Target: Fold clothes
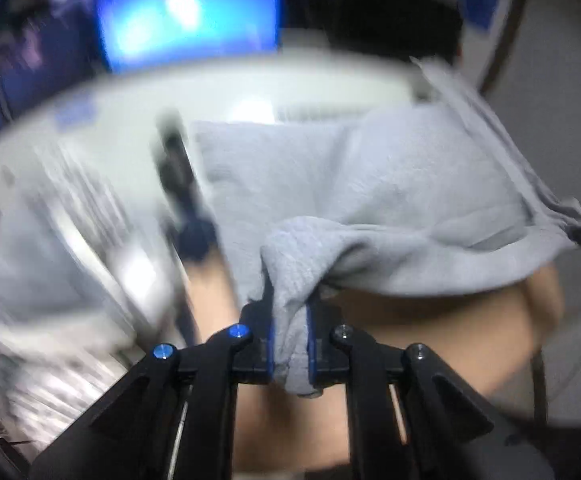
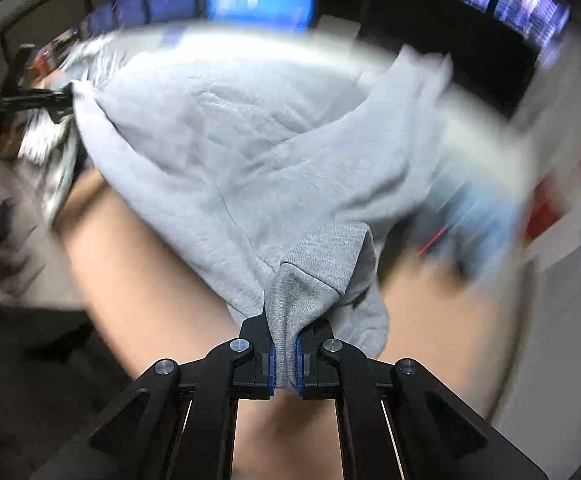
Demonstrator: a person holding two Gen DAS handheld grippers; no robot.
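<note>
left gripper (image 1: 290,340) clamped on a bunched corner of grey sweatshirt (image 1: 370,200), blue pads pinching a thick wad of fabric. right gripper (image 2: 286,356) likewise nearly together, squeezed on a ribbed cuff or hem of that garment. held at two separated points, probably so the cloth hangs spread between them and can be laid out flat for a fold. most of the sweatshirt lifted and stretched above the tan table (image 2: 138,280), its far part draping toward the table's far edge; whether it rests there hard to tell through the motion blur. other clothes (image 1: 50,220) smeared at the table's left side. blue screen (image 1: 190,20) glowing beyond the far edge. fold itself apparently not yet made.
</note>
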